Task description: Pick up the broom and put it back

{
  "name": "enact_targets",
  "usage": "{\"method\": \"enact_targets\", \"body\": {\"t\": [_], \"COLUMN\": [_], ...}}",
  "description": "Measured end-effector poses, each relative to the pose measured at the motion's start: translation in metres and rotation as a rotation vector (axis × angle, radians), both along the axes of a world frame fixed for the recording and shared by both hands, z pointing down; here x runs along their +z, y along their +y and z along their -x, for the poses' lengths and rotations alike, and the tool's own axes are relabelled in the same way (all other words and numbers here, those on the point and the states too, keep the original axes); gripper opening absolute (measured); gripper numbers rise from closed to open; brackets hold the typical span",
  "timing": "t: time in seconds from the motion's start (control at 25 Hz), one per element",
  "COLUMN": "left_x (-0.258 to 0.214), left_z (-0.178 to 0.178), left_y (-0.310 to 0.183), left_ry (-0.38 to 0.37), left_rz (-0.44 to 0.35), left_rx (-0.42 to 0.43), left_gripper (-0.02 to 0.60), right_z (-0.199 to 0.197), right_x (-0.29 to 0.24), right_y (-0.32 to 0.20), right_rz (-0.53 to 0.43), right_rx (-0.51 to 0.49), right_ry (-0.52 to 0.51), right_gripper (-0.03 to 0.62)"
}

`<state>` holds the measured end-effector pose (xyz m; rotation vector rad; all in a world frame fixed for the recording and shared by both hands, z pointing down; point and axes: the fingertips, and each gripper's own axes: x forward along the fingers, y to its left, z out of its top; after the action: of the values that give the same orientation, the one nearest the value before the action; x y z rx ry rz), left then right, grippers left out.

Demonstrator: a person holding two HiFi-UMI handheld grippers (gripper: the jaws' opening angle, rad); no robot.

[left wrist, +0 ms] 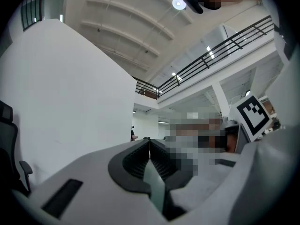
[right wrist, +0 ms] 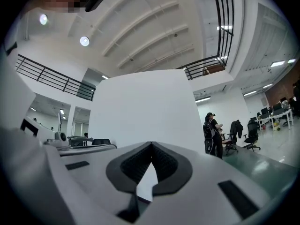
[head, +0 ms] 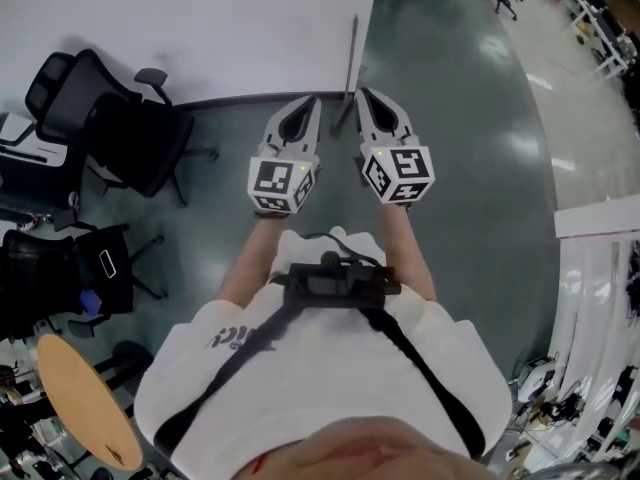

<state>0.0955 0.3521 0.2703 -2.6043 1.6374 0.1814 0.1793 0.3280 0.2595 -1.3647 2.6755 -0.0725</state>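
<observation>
In the head view a thin grey broom point(head: 351, 68) stands upright against the corner of a white partition wall point(head: 200, 28), its dark foot on the floor. My left gripper point(head: 313, 101) and right gripper point(head: 362, 94) are held side by side at chest height, pointing towards that corner, one on each side of the broom's foot and short of it. Both are shut with nothing between the jaws. In the left gripper view my left gripper point(left wrist: 149, 142) has its jaws meeting at the tips. The right gripper point(right wrist: 151, 145) looks the same in its own view. Neither gripper view shows the broom.
Black office chairs point(head: 110, 128) stand at the left by the wall, with a round wooden table point(head: 85, 398) behind me on the left. White racks point(head: 600, 298) line the right side. A person point(right wrist: 212, 132) stands by chairs far ahead on the grey floor point(head: 470, 168).
</observation>
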Motion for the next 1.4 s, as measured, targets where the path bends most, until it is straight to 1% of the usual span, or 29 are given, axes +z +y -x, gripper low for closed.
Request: {"method": "enact_targets", "body": {"t": [0.16,0.28,0.44,0.56,0.68,0.76,0.84,0.96,1.04,1.12,1.24,1.4], "left_x": [0.003,0.019,0.045,0.061,0.069,0.069,0.065,0.053,0.047,0.049,0.067,0.098], "left_z": [-0.02,-0.026,-0.013,0.003,0.014,0.019,0.026,0.043,0.055,0.066,0.077,0.069], "left_y": [-0.04,-0.061,-0.093,-0.123,-0.168,-0.204,-0.24,-0.294,-0.325,-0.349,-0.376,-0.41], "left_ry": [0.003,-0.003,0.0,0.0,0.001,-0.003,-0.009,-0.012,-0.018,-0.024,-0.024,-0.015], "left_rz": [0.023,0.06,0.113,0.135,0.132,0.121,0.108,0.083,0.08,0.092,0.127,0.198], "left_rx": [-0.012,-0.02,-0.034,-0.033,-0.005,0.022,0.047,0.069,0.085,0.113,0.162,0.206], "left_gripper": [0.012,0.012,0.012,0.013,0.012,0.012,0.012,0.012,0.012,0.012,0.012,0.012], "right_z": [-0.021,-0.024,-0.011,0.001,0.013,0.018,0.024,0.041,0.051,0.061,0.07,0.055], "right_x": [0.008,0.027,0.054,0.065,0.073,0.073,0.065,0.049,0.047,0.053,0.071,0.097], "right_y": [-0.037,-0.06,-0.093,-0.12,-0.159,-0.193,-0.228,-0.278,-0.308,-0.33,-0.353,-0.38], "right_rz": [0.021,0.064,0.117,0.129,0.126,0.129,0.117,0.075,0.075,0.093,0.123,0.169], "right_rx": [0.005,-0.003,-0.019,-0.017,0.0,0.022,0.044,0.064,0.085,0.11,0.148,0.188], "right_ry": [0.009,0.008,0.022,0.034,0.039,0.016,0.001,0.018,0.018,0.023,0.035,0.088], "right_gripper": [0.005,0.005,0.006,0.005,0.005,0.005,0.005,0.006,0.006,0.006,0.005,0.006]}}
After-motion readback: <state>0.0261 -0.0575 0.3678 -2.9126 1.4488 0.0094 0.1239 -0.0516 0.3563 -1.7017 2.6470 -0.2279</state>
